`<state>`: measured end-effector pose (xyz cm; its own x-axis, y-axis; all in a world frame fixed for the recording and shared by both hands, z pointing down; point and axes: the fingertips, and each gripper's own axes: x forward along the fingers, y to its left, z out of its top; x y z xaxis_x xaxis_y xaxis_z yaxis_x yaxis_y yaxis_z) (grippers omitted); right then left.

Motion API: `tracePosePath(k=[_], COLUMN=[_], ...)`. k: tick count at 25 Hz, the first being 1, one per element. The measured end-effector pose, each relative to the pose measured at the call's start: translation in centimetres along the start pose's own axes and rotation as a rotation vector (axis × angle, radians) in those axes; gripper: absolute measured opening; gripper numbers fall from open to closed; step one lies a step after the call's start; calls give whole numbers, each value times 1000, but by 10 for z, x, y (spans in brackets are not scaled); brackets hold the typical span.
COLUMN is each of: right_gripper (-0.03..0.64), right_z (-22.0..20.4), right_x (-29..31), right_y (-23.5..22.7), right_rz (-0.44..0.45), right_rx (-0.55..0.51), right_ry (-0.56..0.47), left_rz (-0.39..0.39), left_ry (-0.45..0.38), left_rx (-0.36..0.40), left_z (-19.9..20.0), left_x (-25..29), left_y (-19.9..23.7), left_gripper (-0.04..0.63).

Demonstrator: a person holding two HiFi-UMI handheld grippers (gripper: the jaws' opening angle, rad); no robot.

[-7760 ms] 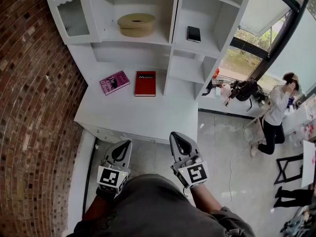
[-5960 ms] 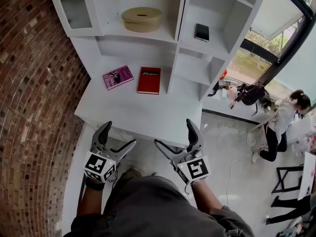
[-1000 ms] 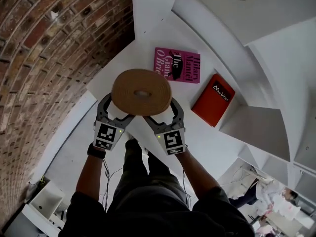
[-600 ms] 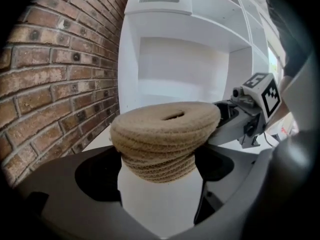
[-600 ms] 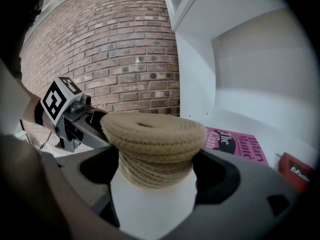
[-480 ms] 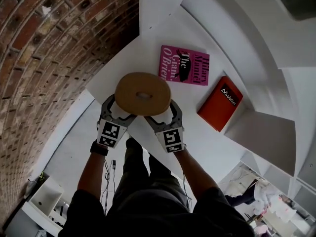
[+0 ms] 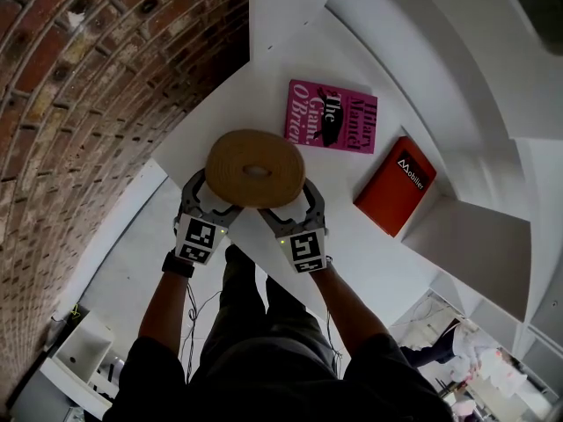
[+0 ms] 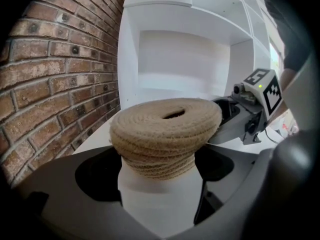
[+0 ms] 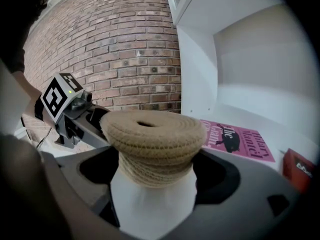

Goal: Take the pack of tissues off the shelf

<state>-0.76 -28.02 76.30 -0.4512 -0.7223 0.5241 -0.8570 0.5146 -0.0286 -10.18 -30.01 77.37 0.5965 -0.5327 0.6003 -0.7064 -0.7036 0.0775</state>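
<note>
The pack of tissues is a round woven rope holder [image 7: 255,168] with a slot in its top. It is held up over the near edge of the white desk [image 7: 352,253]. My left gripper [image 7: 211,199] clasps it from the left and my right gripper [image 7: 290,205] from the right, each shut on its lower body. In the left gripper view the holder [image 8: 165,129] fills the space between the jaws, with the right gripper [image 8: 245,114] beyond it. The right gripper view shows the holder [image 9: 152,134] likewise, with the left gripper [image 9: 70,109] behind it.
A pink book [image 7: 332,117] and a red book [image 7: 394,185] lie flat on the desk beyond the holder. A brick wall [image 7: 88,104] runs along the left. White shelf partitions [image 7: 475,236] rise at the back and right.
Both grippers and the holder have sunk slightly toward the desk over the last second. The grip on the holder looks the same.
</note>
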Motion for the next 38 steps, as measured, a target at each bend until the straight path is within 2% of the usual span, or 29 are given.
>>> tracePosePath(k=[2, 5, 18, 27, 32, 36, 38], right_gripper=[468, 468, 469, 471, 469, 465, 434], right_z=[-3, -8, -19, -25, -2, 37, 60], right_x=[0, 1, 2, -21, -58, -92, -111], right_y=[2, 3, 5, 4, 5, 1, -2], right_rz=[0, 1, 5, 15, -2, -27, -45], right_rx=[-4, -11, -47, -37, -18, -43, -57], right_ry=[1, 4, 26, 72, 39, -22, -68], left_rz=[5, 15, 36, 46, 69, 78, 90], left_ry=[7, 27, 73, 130, 117, 57, 13], left_rx=[9, 71, 137, 114, 93, 93, 97], left_z=[-3, -11, -27, -34, -16, 17, 40], left_x=[0, 2, 6, -20, -50, -73, -86], left_y=[0, 1, 4, 12, 8, -1, -7], left_gripper=[460, 460, 460, 460, 460, 451, 434])
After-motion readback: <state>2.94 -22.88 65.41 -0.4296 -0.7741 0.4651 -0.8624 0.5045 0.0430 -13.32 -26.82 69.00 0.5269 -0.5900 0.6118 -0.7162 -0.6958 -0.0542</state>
